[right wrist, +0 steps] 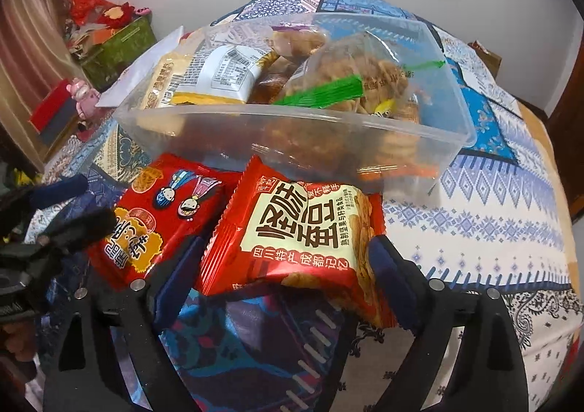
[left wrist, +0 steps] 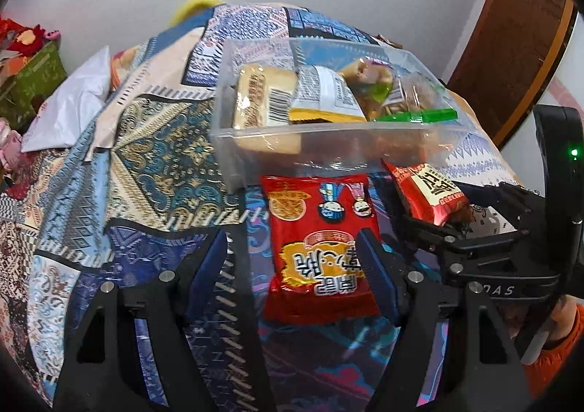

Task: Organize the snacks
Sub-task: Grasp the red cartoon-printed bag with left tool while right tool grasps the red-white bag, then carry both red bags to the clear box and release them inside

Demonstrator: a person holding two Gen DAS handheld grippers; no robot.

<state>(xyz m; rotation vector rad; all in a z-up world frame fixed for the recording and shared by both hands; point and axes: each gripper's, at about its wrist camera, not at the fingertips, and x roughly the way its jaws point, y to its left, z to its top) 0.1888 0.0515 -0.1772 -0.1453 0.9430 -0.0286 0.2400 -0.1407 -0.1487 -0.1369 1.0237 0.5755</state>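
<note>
Two red packets (left wrist: 321, 240) (right wrist: 303, 240) lie lengthwise toward the tub (left wrist: 328, 142).

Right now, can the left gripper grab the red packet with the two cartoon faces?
Probably yes. The left gripper is open, with the red cartoon packet partly between its fingers on the patterned cloth. Nothing covers it; it lies off-centre, toward one finger.

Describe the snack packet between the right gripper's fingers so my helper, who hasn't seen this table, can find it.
Start at the clear plastic bin of snacks on the patterned cloth. Two red packets sit in front of it; take the one between the right gripper fingers. This cream-label packet shows big dark characters on a cream panel, while the cartoon packet beside it shows two cartoon figures.
</note>
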